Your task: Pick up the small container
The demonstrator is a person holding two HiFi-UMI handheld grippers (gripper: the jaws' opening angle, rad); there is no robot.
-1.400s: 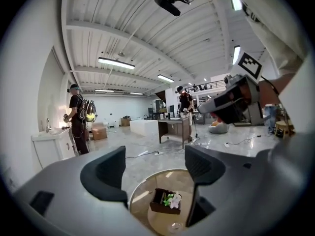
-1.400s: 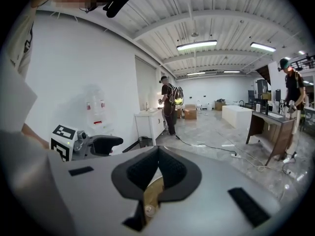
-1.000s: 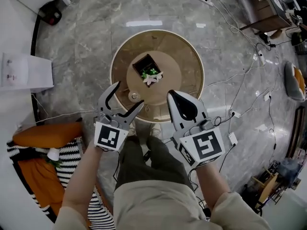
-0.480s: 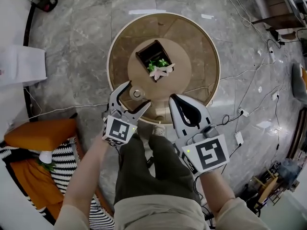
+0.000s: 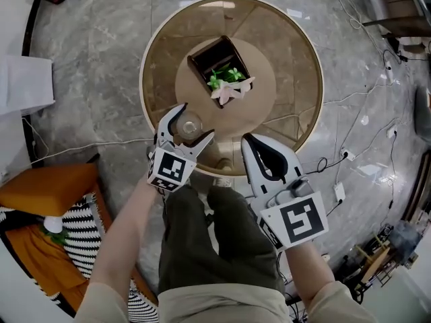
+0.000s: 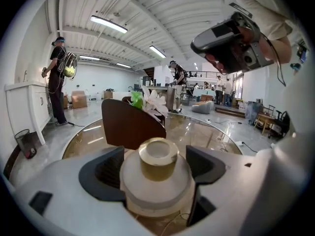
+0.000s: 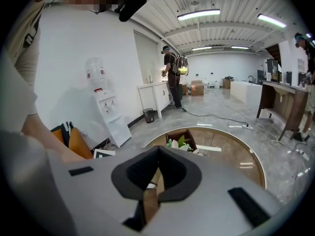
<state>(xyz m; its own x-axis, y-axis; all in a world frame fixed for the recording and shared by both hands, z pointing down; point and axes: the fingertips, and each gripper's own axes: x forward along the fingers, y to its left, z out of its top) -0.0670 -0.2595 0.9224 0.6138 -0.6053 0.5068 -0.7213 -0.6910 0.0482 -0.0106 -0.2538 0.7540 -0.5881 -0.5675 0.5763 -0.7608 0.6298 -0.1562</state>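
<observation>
The small container (image 5: 190, 125), a white jar with a gold cap, stands on the round glass table (image 5: 296, 46) near its front edge. My left gripper (image 5: 195, 121) is open, one jaw on each side of it. In the left gripper view the container (image 6: 157, 163) fills the gap of the left gripper (image 6: 156, 173), and I cannot tell whether the pads touch it. My right gripper (image 5: 248, 141) hangs shut and empty over the table's front rim, to the container's right. The right gripper (image 7: 157, 154) has its tips together.
A dark brown box (image 5: 209, 54) with a green plant and white flower (image 5: 229, 89) stands just beyond the container. Cables (image 5: 350, 93) run over the marble floor at the right. An orange cushion (image 5: 47, 187) and a striped rug (image 5: 81, 227) lie at the left. A person (image 6: 58, 82) stands far off.
Both grippers have moved forward toward the table. The left gripper's open jaws now stand around the container, which lay ahead of them a second ago. The right gripper stays shut.
</observation>
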